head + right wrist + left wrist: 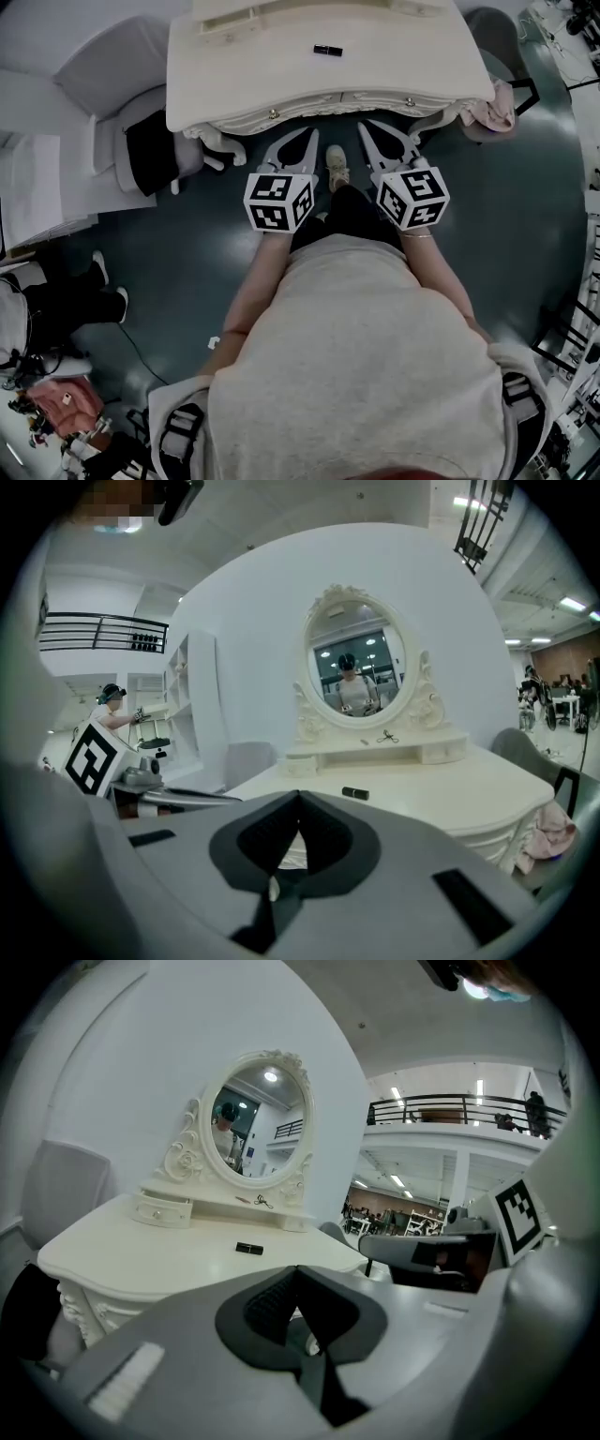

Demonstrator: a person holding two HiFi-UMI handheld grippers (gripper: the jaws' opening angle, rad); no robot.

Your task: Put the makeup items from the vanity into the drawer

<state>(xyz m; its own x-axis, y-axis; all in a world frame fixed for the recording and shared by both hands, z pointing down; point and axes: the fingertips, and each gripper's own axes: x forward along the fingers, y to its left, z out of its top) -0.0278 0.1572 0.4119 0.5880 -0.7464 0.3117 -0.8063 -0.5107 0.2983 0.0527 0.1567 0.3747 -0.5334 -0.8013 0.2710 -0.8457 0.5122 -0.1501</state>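
1. Standing just behind the person, I see both tools held out toward the white vanity. Their tips stop just short of its front edge, over the floor and not yet over the surface (422, 56).
2. The left tool (307, 139) is clenched on nothing: its jaws meet at the tip, with only the hollow of the pads between them. The right tool (368, 131) looks the same, closed and empty.
3. The task's thing in plain sight is one small dark tube (327, 50), probably a lipstick. It lies alone near the middle of the surface, well apart from both tools and further in toward the mirror (356, 667).
4. The tube is ahead of the tools and between them.
   - Both tools toe inward, so the left gripper view has the tube (248, 1248) left of its jaw line, and the right gripper view has the tube (354, 793) right of its own.
   - Neither hand is plainly nearer.
   - Its long axis runs side to side, parallel to the front edge. I judge that jaws closing sideways would meet its ends, so a rolled wrist would suit better.
5. The drawers (273, 113) under the front edge are shut, so I judge the task barely begun.
6. A few small bits (386, 736) on the raised shelf are too small to name.
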